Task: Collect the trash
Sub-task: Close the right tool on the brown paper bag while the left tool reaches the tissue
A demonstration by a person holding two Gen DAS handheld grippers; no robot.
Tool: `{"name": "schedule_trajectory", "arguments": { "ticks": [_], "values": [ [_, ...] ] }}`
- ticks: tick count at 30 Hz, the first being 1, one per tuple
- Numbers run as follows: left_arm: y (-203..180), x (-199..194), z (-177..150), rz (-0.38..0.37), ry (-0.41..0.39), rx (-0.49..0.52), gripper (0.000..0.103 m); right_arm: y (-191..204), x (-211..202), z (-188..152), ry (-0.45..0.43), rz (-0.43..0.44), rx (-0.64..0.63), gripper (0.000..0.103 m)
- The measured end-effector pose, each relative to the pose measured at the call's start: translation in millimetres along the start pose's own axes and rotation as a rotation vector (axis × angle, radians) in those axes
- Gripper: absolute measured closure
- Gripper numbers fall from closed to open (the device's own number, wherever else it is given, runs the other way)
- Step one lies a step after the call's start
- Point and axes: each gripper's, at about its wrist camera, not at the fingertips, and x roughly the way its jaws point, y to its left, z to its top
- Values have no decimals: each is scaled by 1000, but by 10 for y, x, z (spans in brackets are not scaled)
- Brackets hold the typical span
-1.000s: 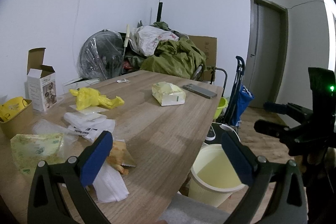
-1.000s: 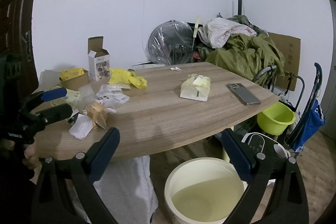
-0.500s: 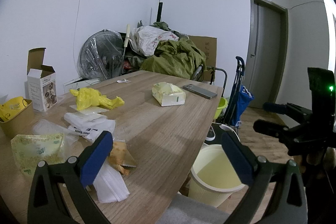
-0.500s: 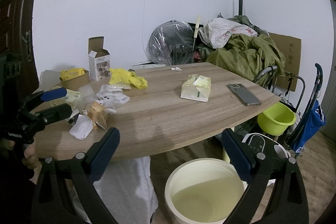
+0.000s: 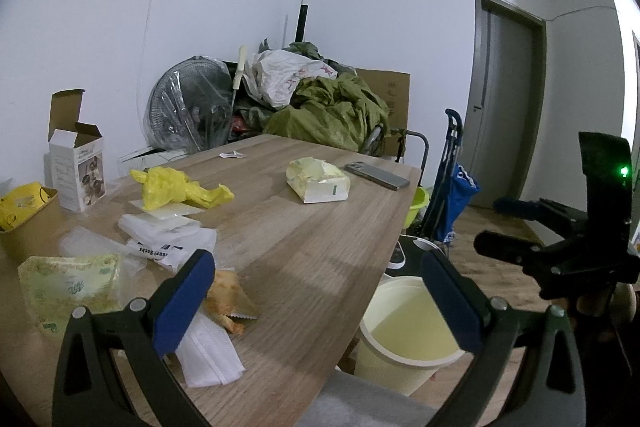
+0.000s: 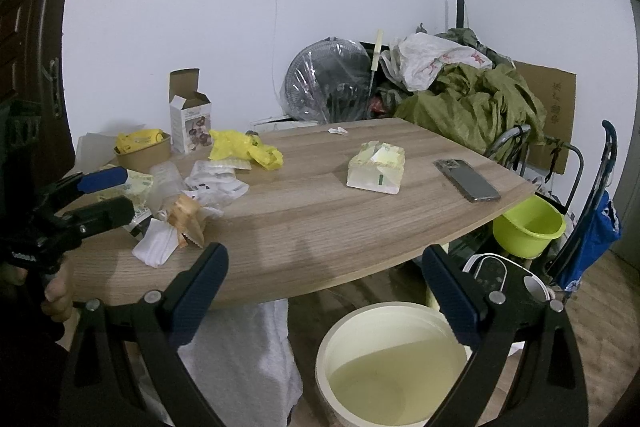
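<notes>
The left gripper (image 5: pixel 316 291) is held low at the near edge of the wooden table (image 5: pixel 304 239). Its two blue fingers are spread wide apart and hold nothing. Its left finger (image 5: pixel 182 301) hangs over the trash at the near end. The right gripper (image 6: pixel 324 291) is held off the table, above the floor. It is wide open too, with nothing in it. Each gripper shows in the other's view, off to the side.

The trash lies in a bunch on the left part of the table. A white face mask (image 5: pixel 210 351) lies closest to the edge. An orange snack wrapper (image 5: pixel 228 297) touches it. Just behind are white plastic bags (image 5: pixel 168 239), a crumpled yellow bag (image 5: pixel 176 187) and a green and yellow packet (image 5: pixel 70 283). A brown paper bowl (image 5: pixel 28 223) with something yellow in it sits at the far left, near an open little box (image 5: pixel 78 163).

A pale yellow bin (image 6: pixel 394 363) stands on the floor, just below the table's edge. It sits right under the right gripper.

More to the middle of the table sit a tissue pack (image 6: pixel 376 169) and a phone (image 6: pixel 466 181), well apart from the trash. A green basin (image 6: pixel 528 225) and a blue cart (image 6: pixel 592 223) stand on the floor past the table. A fan in plastic wrap (image 6: pixel 328 85) and a heap of green cloth (image 6: pixel 472 107) stand behind the table.
</notes>
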Motion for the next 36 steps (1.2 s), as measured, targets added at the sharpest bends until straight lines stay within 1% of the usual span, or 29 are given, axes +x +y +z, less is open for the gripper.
{"name": "schedule_trajectory", "arguments": {
  "ticks": [7,14,20,25,30,36],
  "values": [
    [46,11,-16,6,6,-12,0,11,118,39,12,16,5,6],
    [272,-5,-64,26,15,-56,0,69,354,85,52,36,-3,6],
    [439,-43,-111,86,20,-58,0,180,605,138,76,79,-22,6],
    [618,-76,-154,132,29,-92,0,330,852,185,98,131,-45,6],
    [789,-140,-201,202,33,-110,0,485,1098,242,119,181,-70,6],
    [955,-178,-256,253,48,-150,0,677,1343,277,143,234,-93,6]
  ]
}}
